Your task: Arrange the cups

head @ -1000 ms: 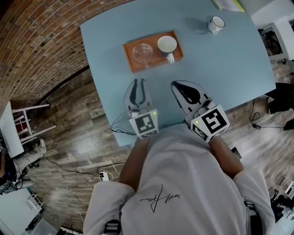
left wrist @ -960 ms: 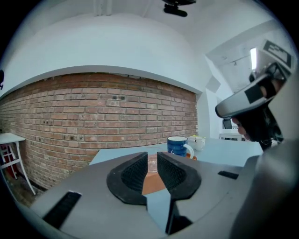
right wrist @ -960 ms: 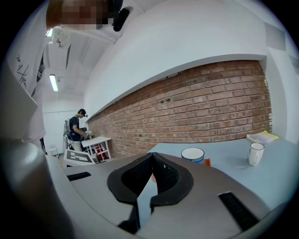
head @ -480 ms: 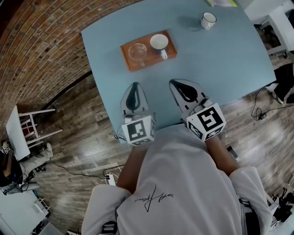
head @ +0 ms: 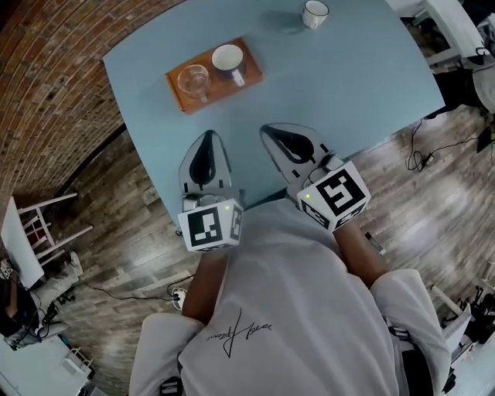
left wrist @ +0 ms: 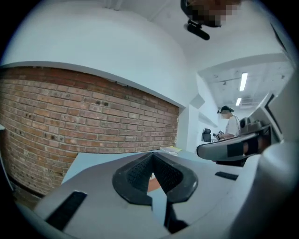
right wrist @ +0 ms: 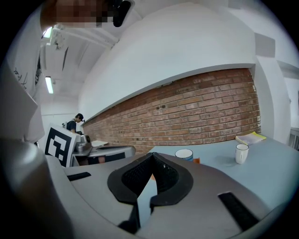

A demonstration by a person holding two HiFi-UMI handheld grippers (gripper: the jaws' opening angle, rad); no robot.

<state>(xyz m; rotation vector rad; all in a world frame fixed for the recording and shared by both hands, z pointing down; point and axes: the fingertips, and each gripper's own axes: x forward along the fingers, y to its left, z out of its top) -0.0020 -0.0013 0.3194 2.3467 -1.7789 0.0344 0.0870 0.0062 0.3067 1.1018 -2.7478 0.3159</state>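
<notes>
Plainly, both claws are clenched on nothing. The left claw point(head: 208, 135) hangs over the near edge of the table point(head: 348, 85). Its pads are pressed flat together, with no gap and nothing between them, and its own view shows the same. The right claw point(head: 265, 129), just beside it at three o'clock, is likewise clamped pad on pad and empty. Neither touches a cup; both point out across the blue top.

At about eleven o'clock from the claws, well apart from them, lies the tray point(head: 176, 94). It carries a glass point(head: 193, 80) at its nine o'clock end and a mug point(head: 228, 58) at its three o'clock end, both upright and just beside each other. A second mug point(head: 314, 13) stands alone on the bare top at one o'clock, near the far edge, upright and well apart from the tray.
</notes>
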